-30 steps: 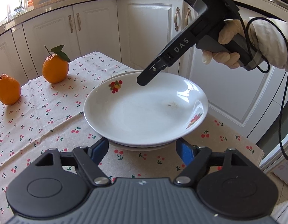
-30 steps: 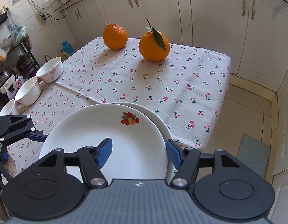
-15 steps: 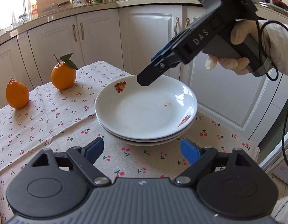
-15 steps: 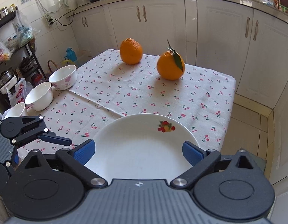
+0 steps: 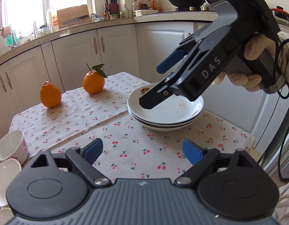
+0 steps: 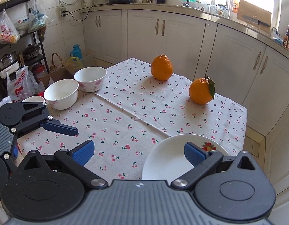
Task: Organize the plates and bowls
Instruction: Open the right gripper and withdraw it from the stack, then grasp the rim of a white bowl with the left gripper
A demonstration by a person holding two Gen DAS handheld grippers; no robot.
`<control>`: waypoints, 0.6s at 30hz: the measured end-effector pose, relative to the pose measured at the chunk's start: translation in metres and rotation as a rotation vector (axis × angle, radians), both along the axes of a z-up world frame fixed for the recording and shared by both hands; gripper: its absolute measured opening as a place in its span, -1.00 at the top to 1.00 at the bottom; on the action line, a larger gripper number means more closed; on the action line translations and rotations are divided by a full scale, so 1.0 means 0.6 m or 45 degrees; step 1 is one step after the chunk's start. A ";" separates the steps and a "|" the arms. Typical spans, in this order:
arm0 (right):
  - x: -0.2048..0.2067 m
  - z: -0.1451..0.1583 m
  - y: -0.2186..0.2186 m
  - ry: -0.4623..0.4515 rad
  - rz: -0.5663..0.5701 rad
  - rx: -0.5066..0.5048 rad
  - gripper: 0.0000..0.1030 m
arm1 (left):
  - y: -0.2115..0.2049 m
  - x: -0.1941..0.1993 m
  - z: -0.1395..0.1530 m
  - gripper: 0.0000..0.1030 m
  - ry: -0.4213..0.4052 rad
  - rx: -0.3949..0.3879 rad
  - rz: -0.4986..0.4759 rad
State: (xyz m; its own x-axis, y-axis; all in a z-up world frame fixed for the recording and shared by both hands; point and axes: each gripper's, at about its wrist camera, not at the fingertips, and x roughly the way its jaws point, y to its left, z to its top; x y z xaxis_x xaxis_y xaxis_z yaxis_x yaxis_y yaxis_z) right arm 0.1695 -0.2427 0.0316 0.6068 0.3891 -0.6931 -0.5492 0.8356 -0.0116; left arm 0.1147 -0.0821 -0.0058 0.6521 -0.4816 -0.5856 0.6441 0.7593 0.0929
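Note:
A stack of three white plates with fruit prints rests on the cherry-print tablecloth near the table's right edge. My left gripper is open and empty, a short way back from the stack. My right gripper hangs open above the stack's far rim, held by a gloved hand. In the right wrist view the right gripper is open, with the top plate below its right finger and nothing held. Three white bowls stand in a row at the table's left side.
Two oranges sit at the far side of the table. One blue finger of the left gripper reaches in from the left. White cabinets ring the table. The table edge drops off just right of the plates.
Both grippers opened, let go of the top plate and drew back and up. The plate now lies squarely on the stack. The bowls came into view.

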 end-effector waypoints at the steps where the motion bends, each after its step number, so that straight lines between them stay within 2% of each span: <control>1: -0.004 0.000 0.012 -0.009 -0.013 -0.010 -1.00 | 0.014 -0.007 0.002 -0.78 -0.004 0.002 0.015; 9: -0.047 -0.024 0.135 -0.104 0.013 -0.116 -1.00 | 0.134 -0.059 0.003 -0.78 -0.024 0.012 0.174; 15: -0.072 -0.050 0.222 -0.094 0.126 -0.145 -1.00 | 0.230 -0.089 0.004 -0.78 -0.074 0.062 0.306; 18: -0.085 -0.060 0.258 -0.107 0.196 -0.135 -1.00 | 0.274 -0.092 0.004 -0.78 -0.063 0.061 0.379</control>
